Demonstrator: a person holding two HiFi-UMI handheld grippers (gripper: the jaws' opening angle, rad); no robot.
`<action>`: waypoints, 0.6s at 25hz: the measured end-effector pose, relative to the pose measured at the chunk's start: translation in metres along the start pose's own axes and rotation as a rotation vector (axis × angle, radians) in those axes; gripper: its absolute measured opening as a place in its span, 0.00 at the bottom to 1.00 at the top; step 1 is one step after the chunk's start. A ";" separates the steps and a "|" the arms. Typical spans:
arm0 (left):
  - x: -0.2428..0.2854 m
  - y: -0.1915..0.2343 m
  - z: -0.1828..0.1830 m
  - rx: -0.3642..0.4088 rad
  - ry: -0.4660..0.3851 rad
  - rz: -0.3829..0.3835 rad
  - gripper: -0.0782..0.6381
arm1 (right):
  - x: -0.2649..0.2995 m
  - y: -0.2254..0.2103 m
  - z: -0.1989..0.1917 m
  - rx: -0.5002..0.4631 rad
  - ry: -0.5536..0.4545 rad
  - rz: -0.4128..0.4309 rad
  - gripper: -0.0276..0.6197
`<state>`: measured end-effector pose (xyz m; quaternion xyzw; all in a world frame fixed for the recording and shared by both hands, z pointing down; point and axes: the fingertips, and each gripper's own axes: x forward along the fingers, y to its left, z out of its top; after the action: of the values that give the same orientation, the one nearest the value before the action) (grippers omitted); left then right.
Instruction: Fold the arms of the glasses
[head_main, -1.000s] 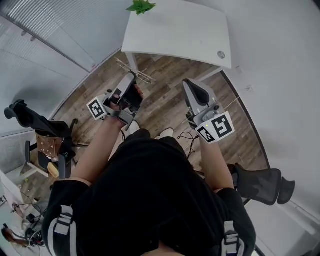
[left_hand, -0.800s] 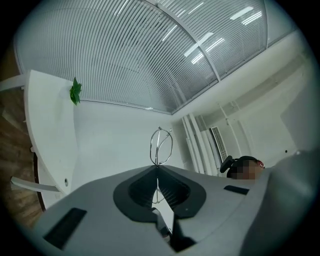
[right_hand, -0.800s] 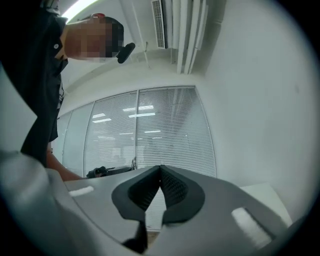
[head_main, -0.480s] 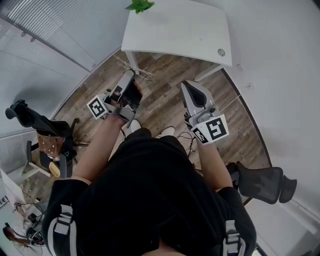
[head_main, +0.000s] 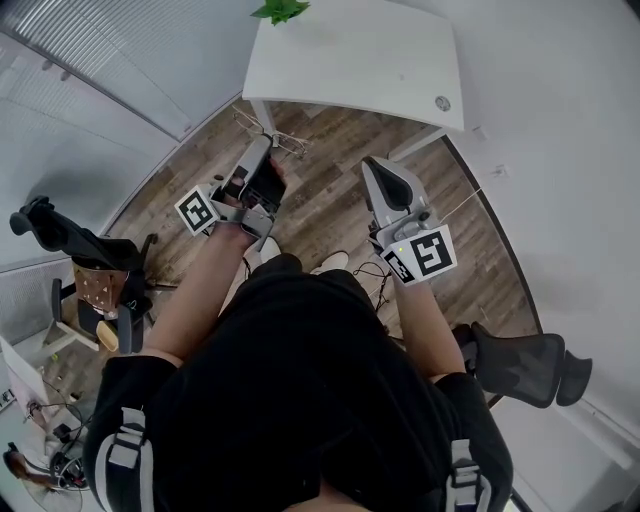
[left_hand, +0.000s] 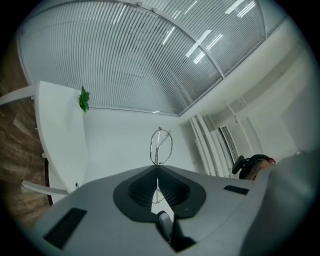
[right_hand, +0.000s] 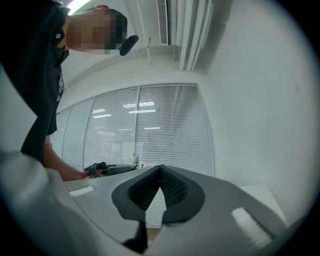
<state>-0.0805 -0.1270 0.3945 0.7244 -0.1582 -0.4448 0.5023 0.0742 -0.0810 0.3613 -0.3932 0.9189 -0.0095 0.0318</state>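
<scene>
Thin wire-framed glasses (head_main: 272, 136) hang in the air over the wooden floor, just short of the white table (head_main: 350, 60). My left gripper (head_main: 264, 148) is shut on them; in the left gripper view one oval lens rim (left_hand: 161, 146) stands up past the closed jaws, with my left gripper (left_hand: 157, 167) pinching the wire below it. To the right, my right gripper (head_main: 368, 166) is held level and apart from the glasses. Its jaws are shut with nothing between them, as my right gripper (right_hand: 160, 167) shows. From there the left gripper (right_hand: 107, 169) shows at the left.
A green plant (head_main: 282, 12) sits at the table's far edge. A black office chair (head_main: 520, 365) stands at the lower right, another black chair (head_main: 55, 232) and a brown wooden object (head_main: 95, 290) at the left. Window blinds (left_hand: 125, 60) line the wall.
My left gripper has tilted up a little, so the glasses sit slightly nearer the table edge in the head view. The right gripper has hardly moved.
</scene>
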 end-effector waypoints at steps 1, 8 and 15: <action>0.001 0.000 0.000 0.001 -0.002 0.004 0.13 | 0.000 -0.001 0.000 -0.002 0.002 0.000 0.06; 0.005 -0.003 -0.001 0.002 -0.005 0.002 0.13 | 0.001 -0.002 0.000 -0.003 0.008 0.003 0.06; 0.005 0.006 -0.001 -0.005 -0.016 0.022 0.13 | 0.003 0.003 -0.002 -0.008 0.017 0.036 0.06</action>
<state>-0.0758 -0.1320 0.3971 0.7177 -0.1692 -0.4456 0.5076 0.0703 -0.0811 0.3626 -0.3766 0.9261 -0.0085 0.0223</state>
